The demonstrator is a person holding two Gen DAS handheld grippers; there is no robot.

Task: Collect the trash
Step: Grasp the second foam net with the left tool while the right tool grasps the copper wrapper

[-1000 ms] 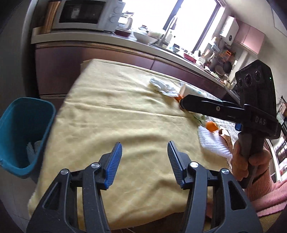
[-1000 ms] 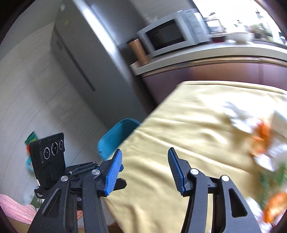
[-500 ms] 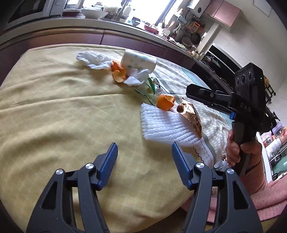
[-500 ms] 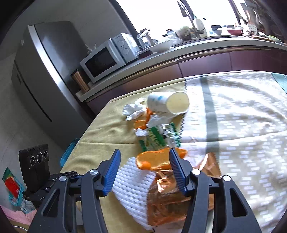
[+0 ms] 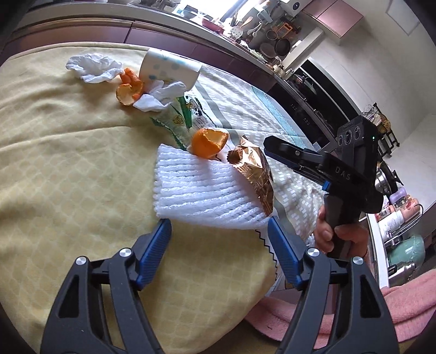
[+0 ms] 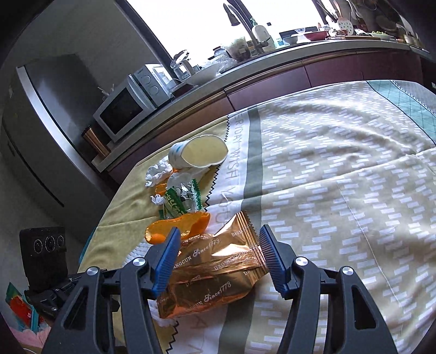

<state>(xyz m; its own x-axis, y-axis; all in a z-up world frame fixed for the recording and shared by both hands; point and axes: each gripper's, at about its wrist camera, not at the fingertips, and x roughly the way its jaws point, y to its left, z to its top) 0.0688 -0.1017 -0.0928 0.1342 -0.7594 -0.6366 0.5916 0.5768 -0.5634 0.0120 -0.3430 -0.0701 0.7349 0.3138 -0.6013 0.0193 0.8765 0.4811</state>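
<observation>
Kitchen, cloth-covered table (image 5: 68,163) w/ trash; both hand-held grippers (image 5: 219,246) (image 6: 219,257) opening, empty.

A cloth-covered table (image 5: 68,163) carries foam netting (image 5: 201,190) and wrappers (image 6: 215,275).

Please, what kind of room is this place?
Most likely a home kitchen. A microwave oven stands on a long countertop, a tap rises before the window, and pots are at the counter's far end.
</observation>
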